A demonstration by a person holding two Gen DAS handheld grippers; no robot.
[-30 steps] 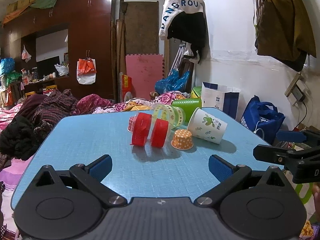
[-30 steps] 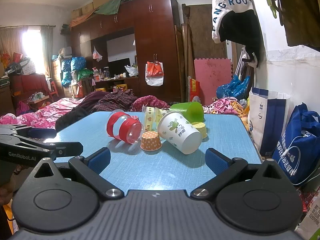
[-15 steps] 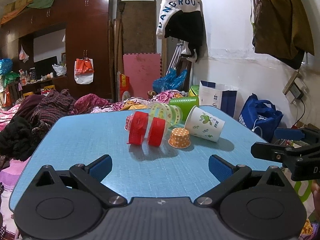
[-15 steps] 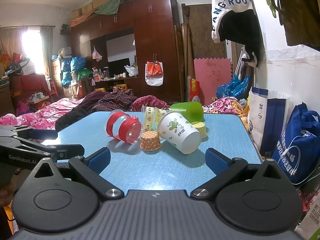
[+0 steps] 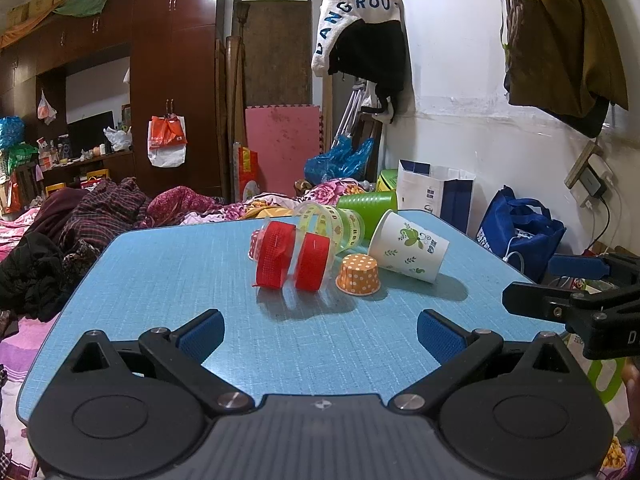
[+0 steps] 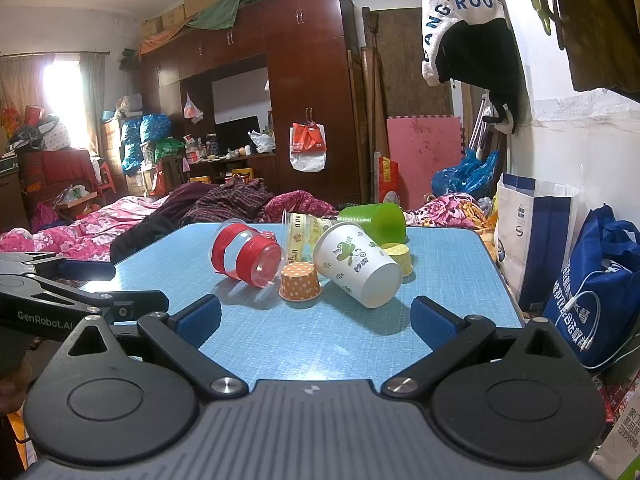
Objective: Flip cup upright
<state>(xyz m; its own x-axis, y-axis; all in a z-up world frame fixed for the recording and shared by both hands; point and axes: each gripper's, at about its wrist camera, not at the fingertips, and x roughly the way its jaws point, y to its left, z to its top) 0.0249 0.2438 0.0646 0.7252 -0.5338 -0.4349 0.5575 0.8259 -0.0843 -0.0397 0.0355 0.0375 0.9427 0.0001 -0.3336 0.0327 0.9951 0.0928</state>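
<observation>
Several cups lie in a cluster on the blue table. A clear cup with red bands lies on its side. A white paper cup with green leaves lies tipped beside it. A small orange dotted cup stands upside down between them. A clear yellow-banded cup and a green cup lie behind. My left gripper is open and empty, short of the cluster. My right gripper is open and empty, near the front edge.
A small yellow cup sits behind the white cup. Bedding and clothes lie past the table's far and left edges. A white-blue paper bag and a blue bag stand on the right by the wall.
The left gripper has shifted slightly, so the cluster sits a little further left in its view. The right gripper has barely moved. Both stay open.
</observation>
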